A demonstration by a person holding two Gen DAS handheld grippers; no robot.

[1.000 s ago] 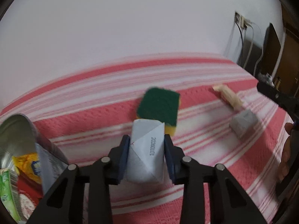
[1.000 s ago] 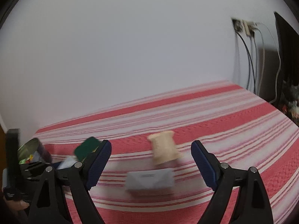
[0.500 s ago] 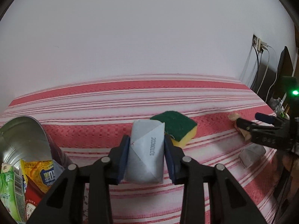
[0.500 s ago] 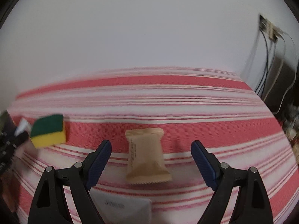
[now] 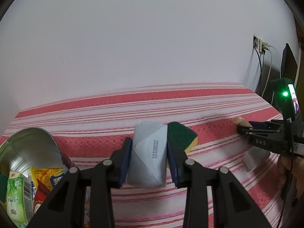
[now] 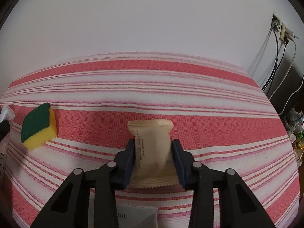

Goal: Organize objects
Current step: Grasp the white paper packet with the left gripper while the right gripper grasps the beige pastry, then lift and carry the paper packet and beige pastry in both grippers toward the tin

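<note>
My left gripper (image 5: 149, 159) is shut on a grey-white packet (image 5: 148, 155) printed with a date code, held above the striped cloth. Low at the left stands a metal bucket (image 5: 32, 146) with several snack packs inside. A green-and-yellow sponge (image 5: 181, 137) lies just behind the packet; it also shows at the left as the sponge (image 6: 39, 126). My right gripper (image 6: 153, 157) is shut on a tan packet (image 6: 153, 152) that lies on the cloth, pads pressing its sides. The right gripper (image 5: 245, 130) appears at the far right in the left wrist view.
A red-and-white striped cloth (image 6: 190, 98) covers the surface up to a white wall. Another grey packet (image 6: 136, 216) lies under the right gripper, seen too as the packet (image 5: 253, 159). A wall socket (image 6: 281, 30) with cables and a dark box stand at the right.
The right gripper has come forward over the tan packet and its jaws have gone from wide open to shut on it. The left gripper has kept its packet and turned slightly.
</note>
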